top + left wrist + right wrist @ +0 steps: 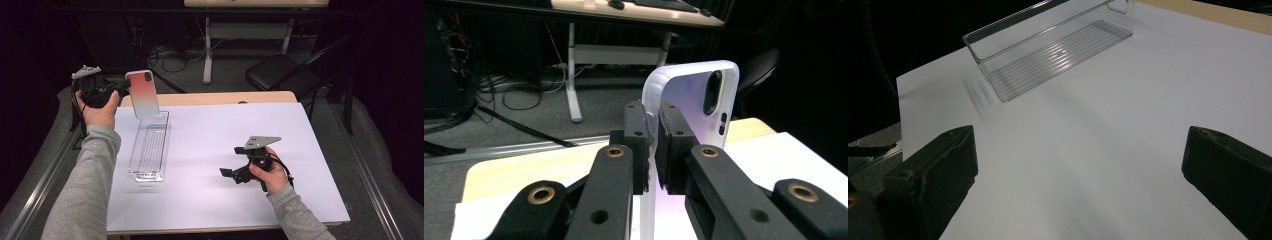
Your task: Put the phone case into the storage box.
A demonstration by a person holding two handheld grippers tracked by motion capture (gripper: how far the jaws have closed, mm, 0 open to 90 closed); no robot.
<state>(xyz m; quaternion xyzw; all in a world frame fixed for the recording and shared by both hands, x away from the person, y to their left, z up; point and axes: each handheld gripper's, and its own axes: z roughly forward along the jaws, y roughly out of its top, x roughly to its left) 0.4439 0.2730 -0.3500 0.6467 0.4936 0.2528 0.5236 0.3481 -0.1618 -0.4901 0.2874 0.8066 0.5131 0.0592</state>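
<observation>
Left gripper [121,86]: held up at the far left of the table in the person's left hand [100,111], its 2 black jaws pinching the edge of a phone case [143,94]; in the left gripper view the pads [639,131] press on the case's pale rim from both sides.
Phone case: lifted off the table, tilted, its pink-to-pale back facing the high view, hanging just above the far end of the clear tray [149,145]; the left gripper view shows its white inside and the camera cutout near the top corner.
Clear tray: a long, ribbed, see-through box lying on the white table sheet [210,130], left of centre, its long side running near to far, nothing inside.
Right gripper [231,172]: low over the sheet at the near right in the right hand [272,175], well apart from the tray; its 2 jaws are spread wide with bare sheet between them.
</observation>
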